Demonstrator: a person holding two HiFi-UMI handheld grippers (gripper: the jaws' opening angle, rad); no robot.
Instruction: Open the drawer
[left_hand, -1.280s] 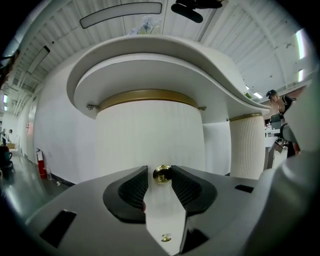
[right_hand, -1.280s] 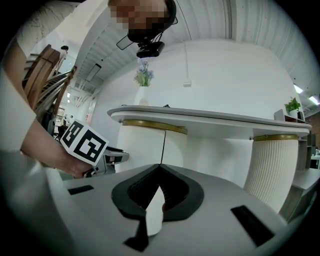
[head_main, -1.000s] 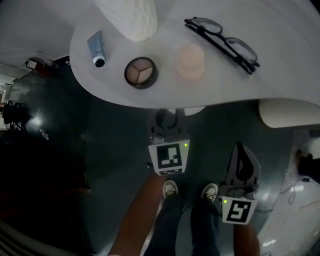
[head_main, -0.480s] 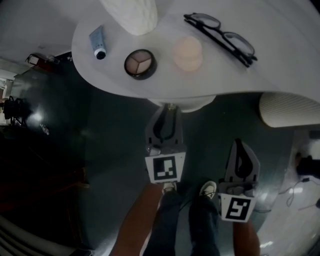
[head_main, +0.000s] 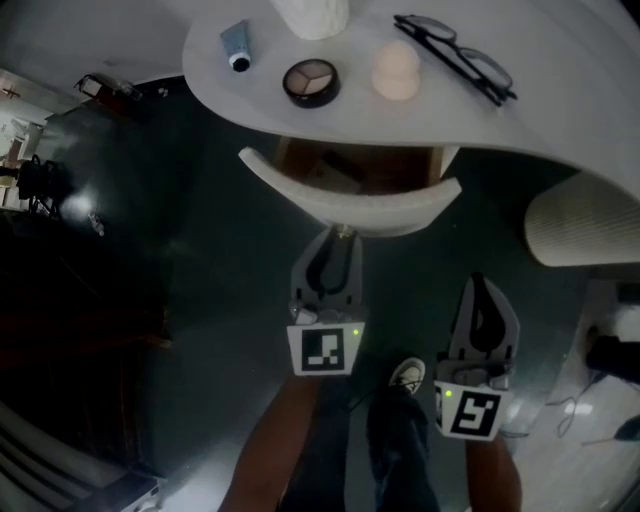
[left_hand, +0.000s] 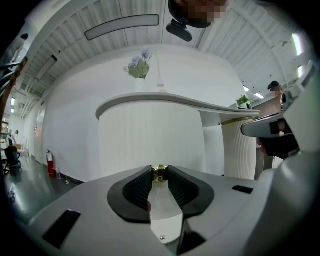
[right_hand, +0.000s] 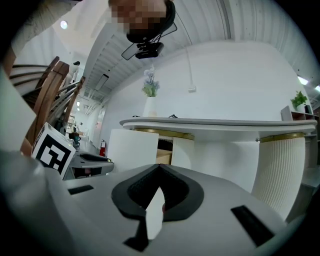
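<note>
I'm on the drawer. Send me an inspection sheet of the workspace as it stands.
Surface: white table, dim light.
Job's things: drawer partly open, wood inside; brass knob on its front.
Clutter: tube, compact, sponge, glasses, vase, all on table.
Grippers: left gripper jaws shut on knob; right gripper shut, empty, clear of drawer.
Cables: thin cable on floor, right.
Surroundings: dark floor, ribbed column, shoe.

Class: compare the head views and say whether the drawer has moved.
Yes. The drawer has slid out from under the tabletop, downward in the head view.
</note>
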